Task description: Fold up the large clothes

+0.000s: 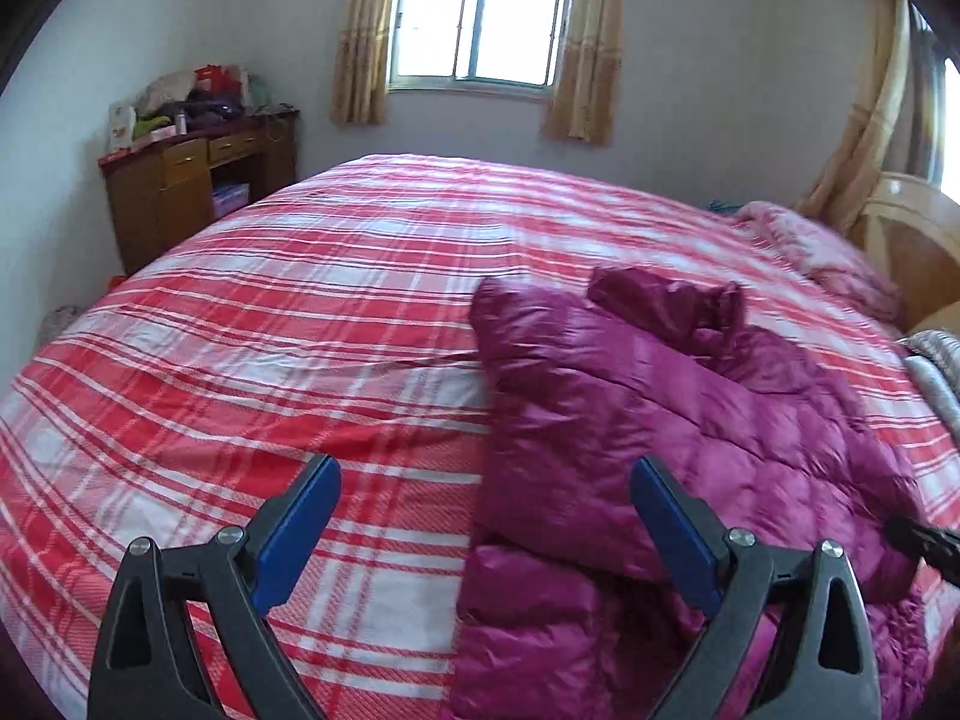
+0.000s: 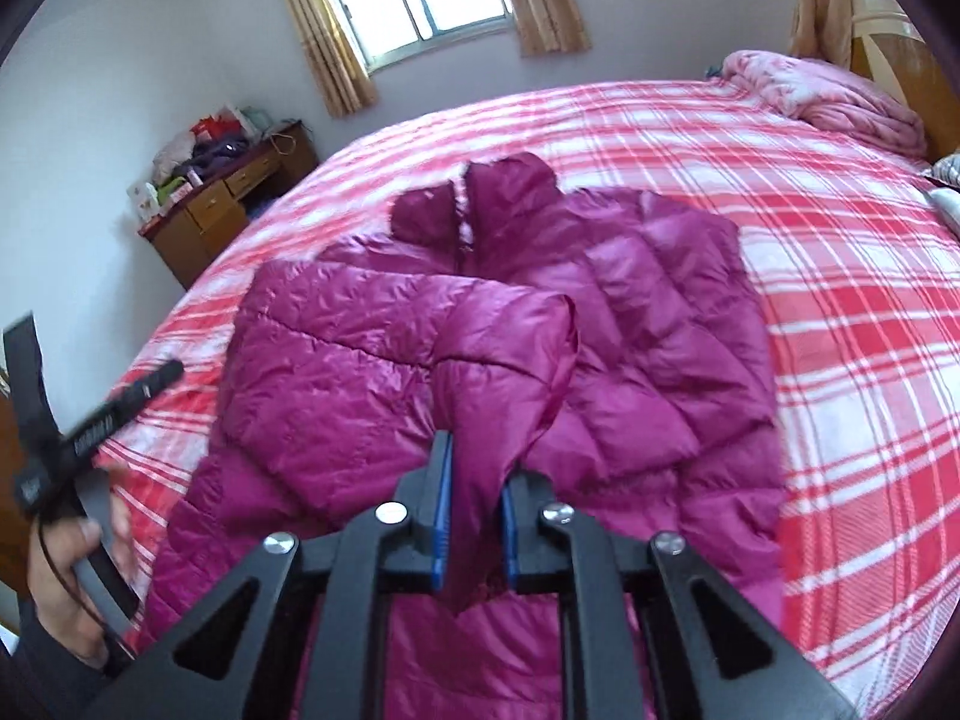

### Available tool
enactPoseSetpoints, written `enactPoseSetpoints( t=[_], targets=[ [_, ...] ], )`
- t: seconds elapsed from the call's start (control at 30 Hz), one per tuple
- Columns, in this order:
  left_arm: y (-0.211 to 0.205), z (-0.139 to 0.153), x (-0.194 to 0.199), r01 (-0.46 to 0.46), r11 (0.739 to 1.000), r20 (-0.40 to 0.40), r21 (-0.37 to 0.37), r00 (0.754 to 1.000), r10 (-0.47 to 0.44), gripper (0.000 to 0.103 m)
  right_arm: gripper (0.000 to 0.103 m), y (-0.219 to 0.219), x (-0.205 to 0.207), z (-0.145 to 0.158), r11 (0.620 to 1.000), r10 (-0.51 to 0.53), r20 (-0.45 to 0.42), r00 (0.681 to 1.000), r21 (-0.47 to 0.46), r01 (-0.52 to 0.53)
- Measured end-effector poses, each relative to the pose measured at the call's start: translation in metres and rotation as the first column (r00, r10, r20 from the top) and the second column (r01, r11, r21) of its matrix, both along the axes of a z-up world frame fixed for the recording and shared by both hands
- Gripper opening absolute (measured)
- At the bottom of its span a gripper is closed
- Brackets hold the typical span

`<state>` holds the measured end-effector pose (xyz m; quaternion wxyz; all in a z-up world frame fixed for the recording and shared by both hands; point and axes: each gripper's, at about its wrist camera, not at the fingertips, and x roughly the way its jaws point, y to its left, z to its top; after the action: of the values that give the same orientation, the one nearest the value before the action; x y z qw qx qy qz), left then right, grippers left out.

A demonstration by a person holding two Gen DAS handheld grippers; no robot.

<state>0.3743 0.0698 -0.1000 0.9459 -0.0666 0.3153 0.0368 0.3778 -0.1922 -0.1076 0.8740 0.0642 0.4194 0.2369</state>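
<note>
A magenta quilted down jacket [image 2: 630,324] lies on the red plaid bed, collar toward the far side. Its left sleeve [image 2: 372,330] is folded across the front. My right gripper [image 2: 474,480] is shut on the sleeve's cuff end [image 2: 504,384] and holds it above the jacket's lower front. My left gripper [image 1: 486,474] is open and empty, hovering over the jacket's left edge [image 1: 600,408] and the bedspread. The left gripper also shows at the left of the right wrist view [image 2: 90,414], held in a hand.
The bed [image 1: 270,324] has a red and white plaid cover. A pink blanket [image 2: 828,90] is bunched at the headboard on the right. A wooden desk [image 1: 192,192] piled with items stands by the far wall under a curtained window [image 1: 480,18].
</note>
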Motion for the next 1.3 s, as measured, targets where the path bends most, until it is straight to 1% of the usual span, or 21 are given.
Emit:
enactPoseSetpoints(
  t=[0.13, 0.2, 0.3, 0.33, 0.37, 0.4, 0.47, 0.5, 0.57, 0.6, 0.63, 0.7, 0.77, 0.8, 0.83, 0.87, 0.9, 1.03, 1.07, 1.17, 1.3],
  targets=[
    [-0.016, 0.004, 0.019, 0.006, 0.999, 0.000, 0.032, 1.000, -0.006, 0.097, 0.016, 0.003, 0.001, -0.018, 1.000, 0.019, -0.057, 0.998, 0.013, -0.018],
    [-0.031, 0.008, 0.033, 0.013, 0.995, -0.011, 0.097, 1.000, -0.012, 0.097, 0.016, 0.008, -0.002, -0.023, 0.999, 0.040, -0.071, 0.997, 0.004, -0.040],
    [-0.051, 0.002, 0.064, -0.015, 0.965, -0.023, 0.260, 0.999, 0.022, 0.097, 0.017, 0.006, -0.004, -0.025, 0.998, 0.051, -0.080, 0.995, -0.019, -0.053],
    [-0.055, -0.006, 0.074, -0.006, 0.956, -0.035, 0.295, 0.999, 0.017, 0.097, 0.019, 0.004, -0.004, -0.025, 0.998, 0.050, -0.089, 0.995, -0.020, -0.052],
    [-0.059, -0.019, 0.086, 0.036, 0.951, -0.075, 0.307, 0.997, -0.014, 0.097, 0.019, 0.002, -0.002, -0.024, 0.999, 0.046, -0.096, 0.994, -0.022, -0.048],
    [-0.061, -0.031, 0.094, 0.066, 0.948, -0.114, 0.312, 0.993, -0.031, 0.097, 0.021, -0.001, -0.003, -0.021, 0.999, 0.032, -0.093, 0.995, -0.028, -0.034],
    [-0.062, -0.055, 0.105, 0.102, 0.946, -0.188, 0.308, 0.981, -0.045, 0.097, 0.030, -0.006, -0.007, -0.011, 0.999, -0.007, -0.056, 0.998, -0.044, 0.005],
    [-0.059, -0.060, 0.105, 0.099, 0.952, -0.186, 0.290, 0.981, -0.045, 0.097, 0.038, -0.008, -0.010, -0.004, 0.998, -0.032, -0.028, 0.999, -0.054, 0.030],
    [-0.050, -0.056, 0.102, 0.084, 0.967, -0.175, 0.240, 0.984, -0.042, 0.097, 0.051, -0.010, -0.015, 0.015, 0.995, -0.081, 0.052, 0.995, -0.059, 0.084],
    [-0.045, -0.051, 0.099, 0.051, 0.973, -0.167, 0.224, 0.986, -0.014, 0.097, 0.064, -0.008, -0.017, 0.025, 0.991, -0.106, 0.093, 0.990, -0.066, 0.113],
    [-0.039, -0.043, 0.094, 0.031, 0.980, -0.150, 0.198, 0.989, -0.001, 0.097, 0.072, -0.006, -0.018, 0.033, 0.989, -0.124, 0.126, 0.984, -0.068, 0.133],
    [-0.033, -0.022, 0.083, -0.002, 0.987, -0.098, 0.160, 0.995, 0.017, 0.097, 0.077, 0.002, -0.018, 0.049, 0.990, -0.123, 0.189, 0.974, -0.041, 0.133],
    [-0.035, -0.003, 0.072, 0.005, 0.994, -0.035, 0.111, 0.999, -0.001, 0.097, 0.076, 0.020, -0.008, 0.051, 0.995, -0.076, 0.192, 0.978, -0.049, 0.087],
    [-0.040, 0.003, 0.070, 0.033, 0.996, -0.021, 0.080, 0.999, -0.031, 0.097, 0.066, 0.028, 0.001, 0.046, 0.997, -0.054, 0.167, 0.985, -0.046, 0.062],
    [-0.047, 0.004, 0.072, 0.063, 0.996, -0.026, 0.057, 0.998, -0.061, 0.097, 0.046, 0.035, 0.008, 0.038, 0.999, -0.035, 0.132, 0.991, -0.036, 0.040],
    [-0.054, -0.001, 0.078, 0.102, 0.994, -0.046, 0.028, 0.994, -0.101, 0.097, 0.038, 0.042, 0.017, 0.026, 0.999, -0.013, 0.088, 0.996, -0.035, 0.016],
    [-0.058, -0.007, 0.083, 0.118, 0.993, -0.065, 0.015, 0.991, -0.116, 0.097, 0.034, 0.049, 0.025, 0.014, 0.999, -0.004, 0.056, 0.998, -0.052, 0.007],
    [-0.072, -0.052, 0.100, 0.121, 0.992, -0.173, 0.016, 0.978, -0.117, 0.097, 0.037, 0.057, 0.033, -0.016, 0.995, -0.008, 0.032, 0.999, -0.097, 0.011],
    [-0.075, -0.060, 0.100, 0.125, 0.992, -0.182, 0.016, 0.976, -0.120, 0.097, 0.037, 0.056, 0.034, -0.021, 0.995, -0.006, 0.023, 1.000, -0.097, 0.008],
    [-0.075, -0.063, 0.099, 0.121, 0.993, -0.184, 0.000, 0.976, -0.119, 0.097, 0.037, 0.055, 0.033, -0.029, 0.994, 0.009, 0.022, 1.000, -0.105, -0.006],
    [-0.080, -0.066, 0.102, 0.121, 0.993, -0.195, 0.017, 0.974, -0.115, 0.098, 0.037, 0.055, 0.034, -0.037, 0.995, 0.009, 0.015, 1.000, -0.104, -0.007]
  ],
)
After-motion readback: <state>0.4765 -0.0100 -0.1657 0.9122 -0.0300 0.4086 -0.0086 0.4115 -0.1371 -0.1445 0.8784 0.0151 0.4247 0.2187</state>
